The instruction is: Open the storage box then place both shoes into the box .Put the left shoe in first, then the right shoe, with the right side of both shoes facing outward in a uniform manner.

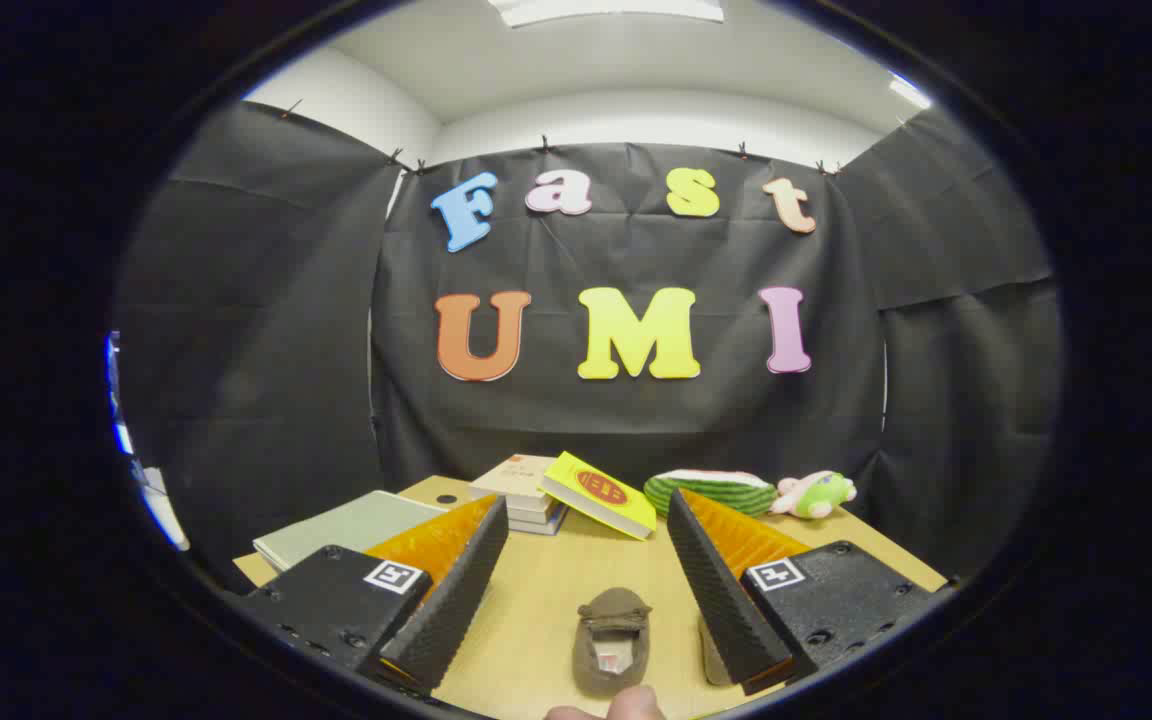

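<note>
Shoes were represented by 1 brown slipper-like shoe [613, 640], which lay flat on the wooden bench [536, 610] between the fingers of the tool [586, 520], at their near end and closer to the right finger than to the left. Its opening faced upward, and a pale lining with a reddish patch could be seen inside. Beside the right finger's near end, a small tan shape was partly hidden; what it was could not be told. The tool's 2 fingers were held wide apart and touched nothing. At the very near side, just behind the shoe, part of a person's hand [608, 709] was seen.

Beyond the fingertips, a short stack of books [521, 495] stood on the bench, and a yellow book [598, 494] leaned tilted against its right side. To the right of that, a green striped plush shaped like a watermelon slice [714, 491] was seen, with a small pink and green plush toy [816, 494] just beside it. On the far left of the bench, a flat grey-green book [346, 528] was lying near the left finger.
</note>
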`<action>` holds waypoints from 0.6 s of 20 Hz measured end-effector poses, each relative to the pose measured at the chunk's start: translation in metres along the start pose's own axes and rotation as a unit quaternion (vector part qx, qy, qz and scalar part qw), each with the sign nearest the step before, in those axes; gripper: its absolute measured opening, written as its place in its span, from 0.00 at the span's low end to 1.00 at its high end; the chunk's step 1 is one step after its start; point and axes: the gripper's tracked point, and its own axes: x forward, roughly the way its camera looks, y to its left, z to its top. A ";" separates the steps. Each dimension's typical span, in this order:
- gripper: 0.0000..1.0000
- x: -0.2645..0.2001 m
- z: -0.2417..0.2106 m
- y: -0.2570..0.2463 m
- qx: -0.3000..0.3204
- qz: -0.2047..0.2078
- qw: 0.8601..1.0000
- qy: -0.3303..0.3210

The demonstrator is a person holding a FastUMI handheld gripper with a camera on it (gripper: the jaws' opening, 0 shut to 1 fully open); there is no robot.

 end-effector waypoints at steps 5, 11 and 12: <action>1.00 0.001 -0.001 0.000 0.003 0.000 1.000 0.003; 1.00 0.001 -0.006 0.002 0.003 0.003 1.000 0.012; 1.00 0.000 -0.006 0.003 0.004 0.004 1.000 0.012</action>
